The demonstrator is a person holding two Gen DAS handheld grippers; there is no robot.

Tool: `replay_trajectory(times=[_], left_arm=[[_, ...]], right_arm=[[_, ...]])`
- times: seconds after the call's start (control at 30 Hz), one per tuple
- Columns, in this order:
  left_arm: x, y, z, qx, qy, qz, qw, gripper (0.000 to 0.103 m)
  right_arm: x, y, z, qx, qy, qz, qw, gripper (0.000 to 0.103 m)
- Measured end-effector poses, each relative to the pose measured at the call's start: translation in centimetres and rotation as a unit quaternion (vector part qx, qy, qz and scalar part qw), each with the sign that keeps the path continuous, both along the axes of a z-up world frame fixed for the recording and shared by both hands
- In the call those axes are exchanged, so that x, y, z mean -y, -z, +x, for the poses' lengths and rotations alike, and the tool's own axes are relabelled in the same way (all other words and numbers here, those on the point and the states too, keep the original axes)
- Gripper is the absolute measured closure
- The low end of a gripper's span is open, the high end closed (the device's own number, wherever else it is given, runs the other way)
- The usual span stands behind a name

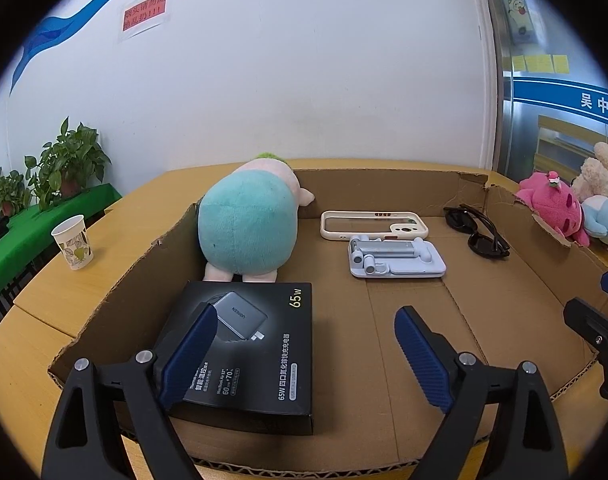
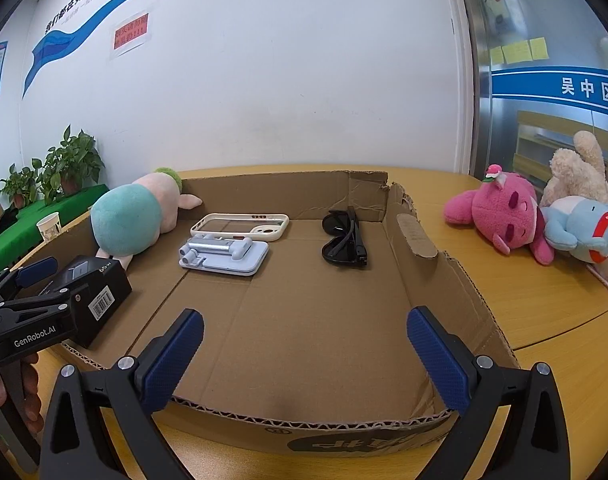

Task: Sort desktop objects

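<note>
Left gripper jaws wide over charger box in tray, nearer it; right gripper jaws wide, empty.

The cardboard tray's near middle floor lies bare. At ten o'clock the black charger box and plush toy block; phone stand and sunglasses crowd twelve.

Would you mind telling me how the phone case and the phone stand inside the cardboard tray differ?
The phone case is cream, an open frame whose middle looks clear; the phone stand is pale blue-grey and solid, with a folded arm on top. The case lies nearer the tray's far wall, the stand in front of it. Both lie flat on the cardboard tray, side by side.
</note>
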State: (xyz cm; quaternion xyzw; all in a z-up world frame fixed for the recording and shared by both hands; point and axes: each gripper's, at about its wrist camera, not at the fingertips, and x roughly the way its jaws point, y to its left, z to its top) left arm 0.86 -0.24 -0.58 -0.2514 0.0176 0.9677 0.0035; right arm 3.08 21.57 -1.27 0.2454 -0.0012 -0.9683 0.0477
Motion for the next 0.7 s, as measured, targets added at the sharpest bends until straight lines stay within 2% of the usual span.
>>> replay_trajectory(times=[0.37, 0.7], left_arm=[[0.00, -0.01, 0.02, 0.000, -0.001, 0.000, 1.0000, 0.012], [-0.12, 0.23, -0.08, 0.009, 0.000, -0.002, 1.0000, 0.006]], right_arm=[[0.10, -0.04, -0.10, 0.000, 0.000, 0.000, 1.000, 0.000], [0.10, 0.08, 0.12, 0.001, -0.006, -0.001, 1.000, 0.000]])
